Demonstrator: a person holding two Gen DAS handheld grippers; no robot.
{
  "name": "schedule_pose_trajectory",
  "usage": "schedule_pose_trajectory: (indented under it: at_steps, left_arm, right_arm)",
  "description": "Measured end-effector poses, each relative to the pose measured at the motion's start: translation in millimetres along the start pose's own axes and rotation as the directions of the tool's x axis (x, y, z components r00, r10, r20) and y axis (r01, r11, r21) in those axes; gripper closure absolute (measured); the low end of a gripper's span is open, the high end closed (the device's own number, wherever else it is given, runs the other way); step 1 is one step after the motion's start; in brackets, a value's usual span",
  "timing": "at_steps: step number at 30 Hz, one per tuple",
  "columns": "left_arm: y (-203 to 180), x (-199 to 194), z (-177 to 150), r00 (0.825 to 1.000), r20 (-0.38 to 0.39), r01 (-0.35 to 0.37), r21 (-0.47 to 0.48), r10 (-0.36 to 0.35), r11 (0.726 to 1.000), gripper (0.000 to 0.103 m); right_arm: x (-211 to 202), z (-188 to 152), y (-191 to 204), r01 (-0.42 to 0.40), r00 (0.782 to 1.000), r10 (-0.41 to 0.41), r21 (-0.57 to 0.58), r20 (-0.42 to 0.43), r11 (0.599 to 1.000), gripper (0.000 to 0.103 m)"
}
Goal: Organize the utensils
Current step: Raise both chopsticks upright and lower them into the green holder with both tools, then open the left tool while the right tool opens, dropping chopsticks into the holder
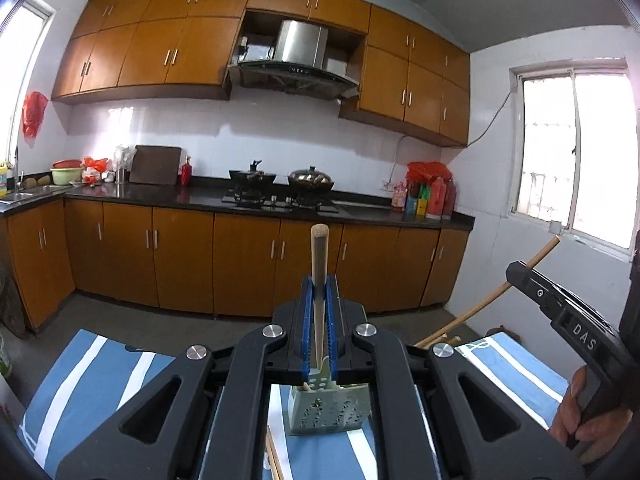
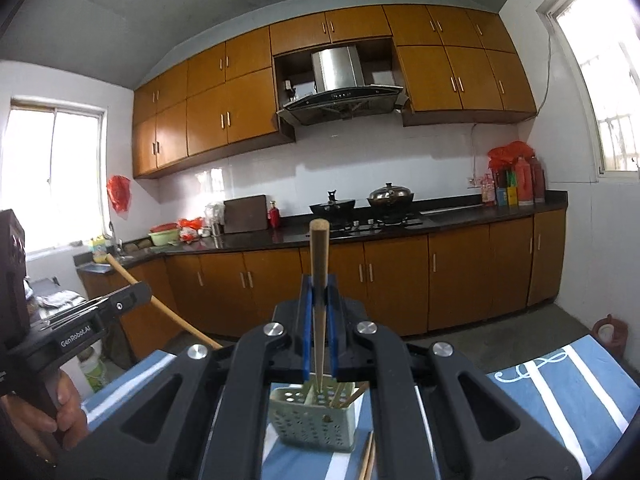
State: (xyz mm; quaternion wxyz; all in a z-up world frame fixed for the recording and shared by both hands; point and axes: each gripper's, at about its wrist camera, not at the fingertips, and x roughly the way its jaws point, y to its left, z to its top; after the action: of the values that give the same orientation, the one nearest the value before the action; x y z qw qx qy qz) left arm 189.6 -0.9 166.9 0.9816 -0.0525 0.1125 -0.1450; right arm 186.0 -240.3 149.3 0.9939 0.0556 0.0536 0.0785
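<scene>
Chopsticks (image 1: 319, 280) (image 2: 319, 276) clenched upright in both tongs (image 1: 319, 292) (image 2: 319, 292), above perforated holder (image 2: 312, 420) on striped cloth (image 2: 560, 392)

Black left gripper (image 1: 320, 286), blue jaw pads, silver round bolts, black right gripper (image 2: 319, 286) alike

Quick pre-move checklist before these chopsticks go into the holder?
1. Left gripper shut on its chopstick: ok.
2. Right gripper shut on its chopstick: ok.
3. Both sticks upright between the fingers: ok.
4. Holder upright on the striped cloth, below the right gripper: ok.
5. Free slot in the holder: cannot tell; several sticks already inside.
6. Loose chopsticks on the cloth in front of the holder: not ok, yet to be sorted.
</scene>
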Motion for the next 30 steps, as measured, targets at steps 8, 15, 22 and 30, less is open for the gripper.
schedule_pose_trajectory:
  at_steps: [8, 15, 22, 30]
  left_arm:
    - [1.9, 37.3, -19.7, 0.995, -0.095, 0.002, -0.009, -0.003, 1.000, 0.096]
    - [5.9, 51.5, -31.6, 0.988, -0.154, -0.002, -0.022, -0.001, 1.000, 0.096]
    - [6.7, 40.8, -25.5, 0.992, -0.124, -0.022, -0.031, 0.018, 0.999, 0.062]
    - [15.6, 9.0, -27.8, 0.993, -0.104, -0.060, -0.032, 0.056, 0.998, 0.062]
  right_arm:
    - [56.1, -22.5, -11.7, 0.013, 0.993, -0.007, 0.051, -0.118, 0.999, 0.095]
    - [69.2, -39.2, -16.5, 0.024, 0.985, -0.008, 0.092, -0.173, 0.995, 0.085]
    - [50.0, -35.9, -19.7, 0.032, 0.990, -0.018, 0.098, -0.139, 0.995, 0.074]
    - [4.3, -46.2, -35.2, 0.083, 0.989, -0.070, 0.094, -0.128, 0.992, 0.074]
